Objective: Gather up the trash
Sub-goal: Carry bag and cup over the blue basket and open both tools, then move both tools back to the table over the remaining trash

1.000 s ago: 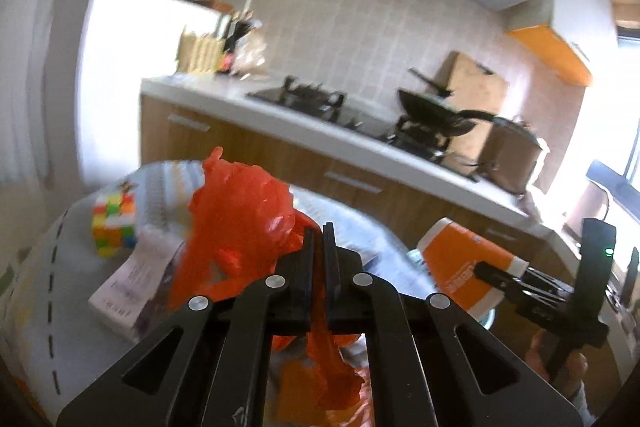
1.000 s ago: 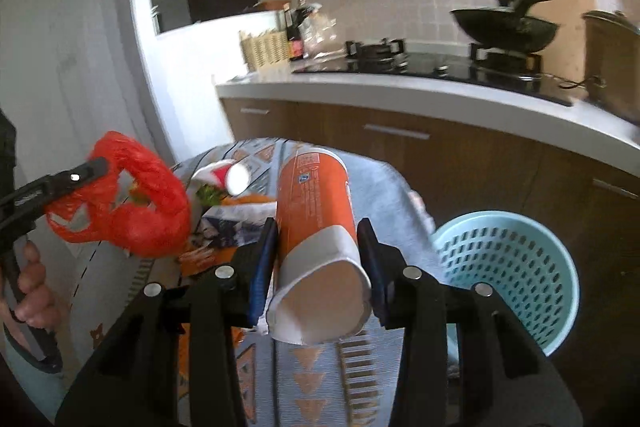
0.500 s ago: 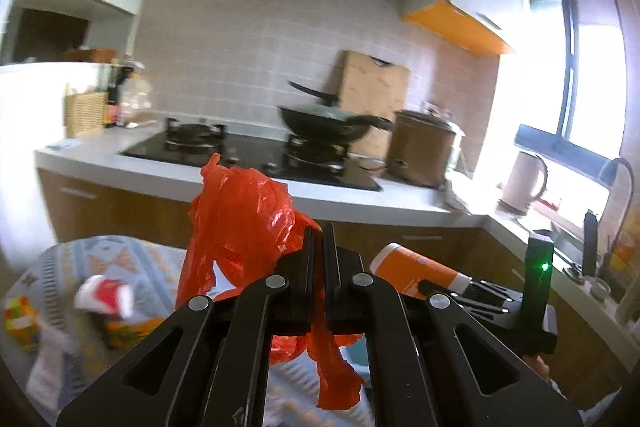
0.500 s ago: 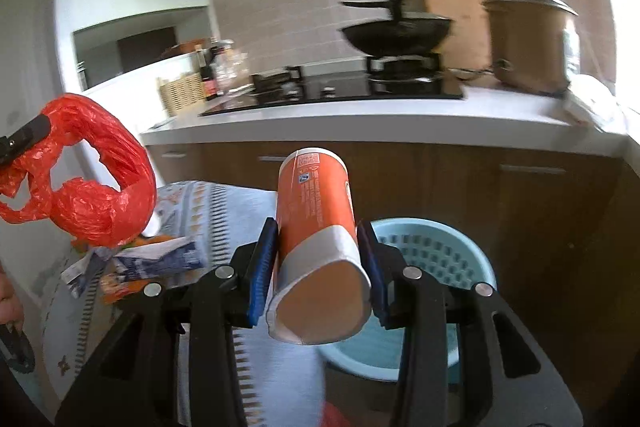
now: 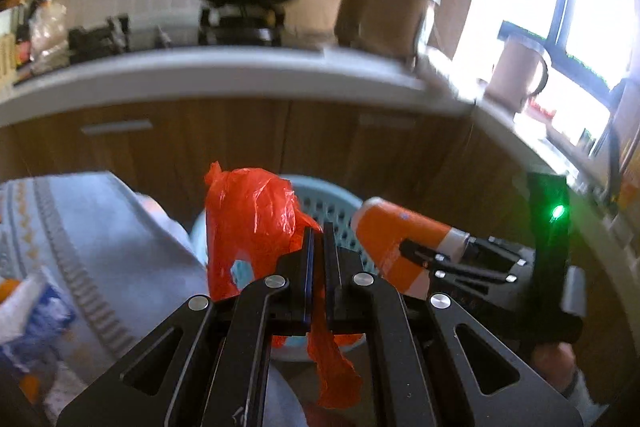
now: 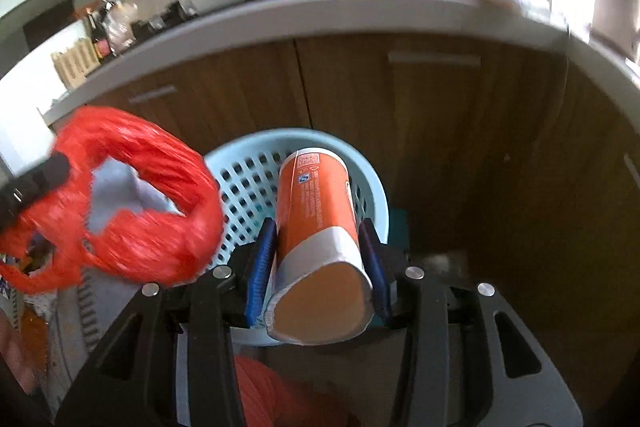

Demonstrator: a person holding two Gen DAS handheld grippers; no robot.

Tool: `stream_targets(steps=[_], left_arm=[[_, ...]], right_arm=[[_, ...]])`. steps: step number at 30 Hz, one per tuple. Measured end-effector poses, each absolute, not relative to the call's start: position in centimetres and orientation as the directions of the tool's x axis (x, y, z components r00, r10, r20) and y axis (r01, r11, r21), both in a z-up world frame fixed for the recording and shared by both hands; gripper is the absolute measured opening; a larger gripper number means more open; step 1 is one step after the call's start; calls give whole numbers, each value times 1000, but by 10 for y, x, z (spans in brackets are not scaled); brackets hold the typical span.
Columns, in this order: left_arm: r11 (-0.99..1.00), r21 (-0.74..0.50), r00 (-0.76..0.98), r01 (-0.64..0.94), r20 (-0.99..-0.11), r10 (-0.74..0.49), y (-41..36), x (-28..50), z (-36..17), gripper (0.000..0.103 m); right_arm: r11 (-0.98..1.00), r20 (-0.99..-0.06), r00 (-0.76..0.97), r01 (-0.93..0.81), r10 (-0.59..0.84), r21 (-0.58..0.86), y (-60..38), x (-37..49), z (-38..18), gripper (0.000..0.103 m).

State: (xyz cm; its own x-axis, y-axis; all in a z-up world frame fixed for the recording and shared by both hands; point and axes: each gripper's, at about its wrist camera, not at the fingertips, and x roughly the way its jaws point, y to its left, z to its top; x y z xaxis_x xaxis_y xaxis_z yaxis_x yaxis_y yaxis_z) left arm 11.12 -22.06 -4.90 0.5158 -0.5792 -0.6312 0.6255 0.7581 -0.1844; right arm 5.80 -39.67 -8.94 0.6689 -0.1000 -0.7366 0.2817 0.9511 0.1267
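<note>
My left gripper (image 5: 318, 231) is shut on a crumpled red plastic bag (image 5: 252, 223), held over the near rim of a light blue perforated basket (image 5: 328, 201). The bag also shows at the left of the right wrist view (image 6: 136, 211). My right gripper (image 6: 318, 231) is shut on an orange and white paper cup (image 6: 316, 203), lying along the fingers, above the basket (image 6: 248, 183). The cup and right gripper show in the left wrist view (image 5: 404, 239), to the right of the bag.
A table with a grey patterned cloth (image 5: 80, 235) lies to the left, with wrappers (image 5: 28, 311) on it. Brown kitchen cabinets (image 6: 400, 95) and a countertop (image 5: 224, 71) with a wok and pot stand behind the basket.
Both grippers have swung right and tilted down from the table towards the basket, carrying the bag and the cup. The basket is now directly below both.
</note>
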Motion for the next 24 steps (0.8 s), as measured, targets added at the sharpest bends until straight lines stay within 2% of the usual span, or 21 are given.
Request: stream_targets(steps=[3,5,6,7,8,9,10,24], left_arm=[[769,-168,490,617,-683,-542,-231,121,-71,9],[782,-148,494,605,-701,-515,-232,124,-81,29],[788,-139,504,600,-699,-507,-231,124,-82,42],[794,-128,517,595,-696,-499,-229,124,-82,52],[798,-122,524,590,-694,-493,-226,124,-81,55],[799,-125,526,588,-692,-494,-222,124,-77,57],[801,-130,527,584,-690,-496,-218,125,-76,57],[834,-183,601,521,-615,-511,-166,104,-41,60]], right_arm=[[953,-753,650,281,-102,113,-399,63,-98,43],[952,-761,639,287,-107,107,-397,64,-103,43],[951,-766,634,289,-104,110,-398,65,-104,44],[949,-770,629,294,-102,114,-400,66,-105,48],[946,-771,628,301,-103,118,-402,66,-106,52],[945,-769,630,303,-103,122,-403,67,-105,58],[945,-766,634,304,-103,124,-403,65,-104,59],[969,-703,708,216,-72,118,-359,67,-68,59]])
